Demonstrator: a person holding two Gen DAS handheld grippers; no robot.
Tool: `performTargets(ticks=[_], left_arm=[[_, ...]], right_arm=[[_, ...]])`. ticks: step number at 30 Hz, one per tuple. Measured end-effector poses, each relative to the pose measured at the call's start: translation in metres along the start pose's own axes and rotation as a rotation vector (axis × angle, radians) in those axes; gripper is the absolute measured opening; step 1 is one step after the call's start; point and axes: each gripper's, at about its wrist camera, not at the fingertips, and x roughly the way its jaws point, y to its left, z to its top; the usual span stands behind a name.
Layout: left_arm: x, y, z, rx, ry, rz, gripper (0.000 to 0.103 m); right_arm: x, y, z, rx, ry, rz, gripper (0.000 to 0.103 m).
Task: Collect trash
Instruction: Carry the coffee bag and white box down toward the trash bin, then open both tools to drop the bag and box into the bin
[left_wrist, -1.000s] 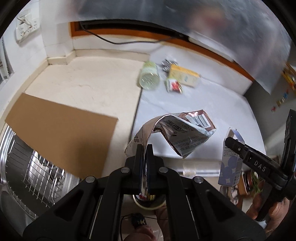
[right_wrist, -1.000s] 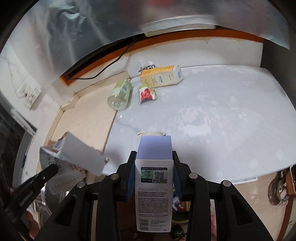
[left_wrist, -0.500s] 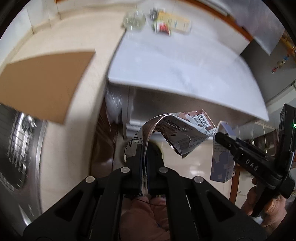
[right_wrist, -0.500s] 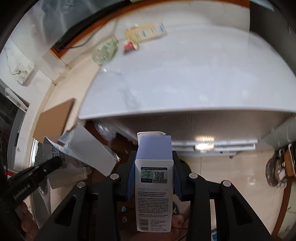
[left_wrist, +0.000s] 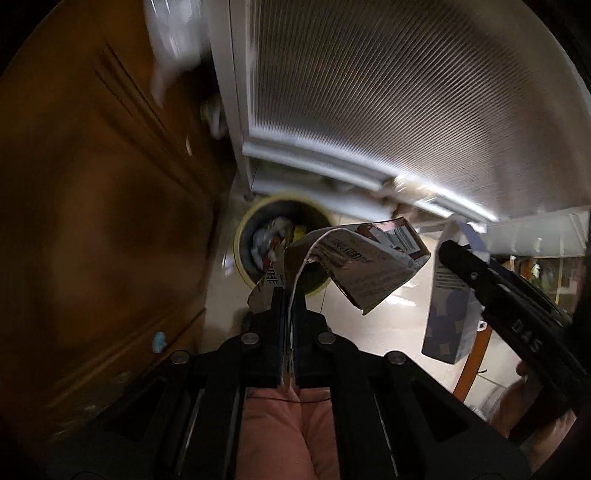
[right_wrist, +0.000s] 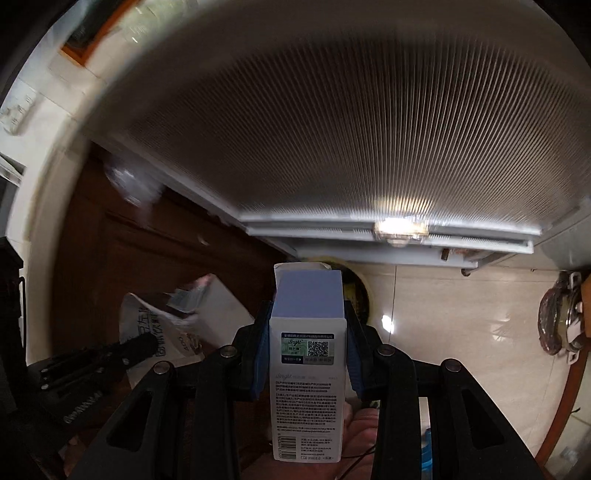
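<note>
My left gripper (left_wrist: 289, 299) is shut on a flattened, crumpled carton (left_wrist: 354, 258) that curls up and to the right, hanging over a round yellow-rimmed bin (left_wrist: 245, 229) on the floor with trash inside. The same carton (right_wrist: 173, 332) shows at lower left in the right wrist view, with the left gripper (right_wrist: 138, 345) on it. My right gripper (right_wrist: 308, 321) is shut on an upright lilac-and-white box (right_wrist: 306, 354) with a QR label; the bin's rim (right_wrist: 364, 291) peeks out behind it. That box (left_wrist: 448, 314) hangs right of the bin.
A ribbed grey-white appliance front (left_wrist: 406, 110) fills the upper view, its base just behind the bin. A dark wooden cabinet (left_wrist: 92, 221) stands at the left. Glossy floor tiles (right_wrist: 461, 314) lie to the right, with a sandal (right_wrist: 559, 321). A pink slipper (left_wrist: 280, 424) is below.
Both grippers have dropped from above the white countertop down to floor level with their loads. The countertop trash has left the views and the bin has come into sight.
</note>
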Motion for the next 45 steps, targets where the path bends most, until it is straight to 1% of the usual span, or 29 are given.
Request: performTargets(ticks=[5, 10, 13, 16, 18, 19, 20, 21, 22, 23, 28, 34, 35, 38, 45], left_arm=[[0.100, 0.006, 0.001, -0.054, 0.062, -0.017, 0.001], [0.191, 0.012, 0.005, -0.080, 0.117, 0.001, 0.001], [0.231, 0.016, 0.006, -0.101, 0.151, -0.003, 0.001], [0.266, 0.022, 0.004, -0.113, 0.190, -0.012, 0.002], [0.281, 0.025, 0.004, -0.105, 0.199, -0.004, 0.006], [0.285, 0.025, 0.005, -0.102, 0.196, 0.000, 0.008], [0.289, 0.025, 0.005, -0.097, 0.191, -0.005, 0.021], [0.291, 0.026, 0.006, -0.091, 0.187, 0.000, 0.040], [0.296, 0.028, 0.006, -0.084, 0.181, 0.014, 0.050], [0.298, 0.029, 0.006, -0.075, 0.173, 0.025, 0.064], [0.295, 0.041, 0.011, -0.059, 0.149, 0.053, 0.064], [0.278, 0.057, 0.013, -0.095, 0.110, 0.083, 0.064], [0.274, 0.060, 0.013, -0.099, 0.099, 0.091, 0.064], [0.259, 0.064, 0.010, -0.109, 0.075, 0.102, 0.064], [0.230, 0.064, 0.005, -0.113, 0.036, 0.114, 0.064]], right_arm=[[0.084, -0.032, -0.009, 0.020, 0.045, -0.013, 0.034], [0.162, -0.061, -0.016, 0.041, 0.083, -0.041, 0.034], [0.206, -0.076, -0.021, 0.060, 0.111, -0.044, 0.034], [0.239, -0.086, -0.026, 0.068, 0.128, -0.044, 0.034], [0.258, -0.090, -0.029, 0.072, 0.133, -0.037, 0.034], [0.265, -0.089, -0.031, 0.073, 0.137, -0.037, 0.034], [0.273, -0.090, -0.032, 0.074, 0.141, -0.033, 0.034], [0.281, -0.090, -0.034, 0.074, 0.145, -0.028, 0.034], [0.287, -0.088, -0.035, 0.073, 0.148, -0.028, 0.034], [0.293, -0.087, -0.036, 0.070, 0.153, -0.028, 0.034], [0.313, -0.077, -0.035, 0.066, 0.167, -0.020, 0.035], [0.319, -0.064, -0.032, 0.044, 0.180, -0.009, 0.036], [0.320, -0.062, -0.032, 0.041, 0.181, -0.007, 0.039], [0.320, -0.061, -0.031, 0.041, 0.182, -0.002, 0.055], [0.304, -0.057, -0.031, 0.033, 0.170, -0.011, 0.056]])
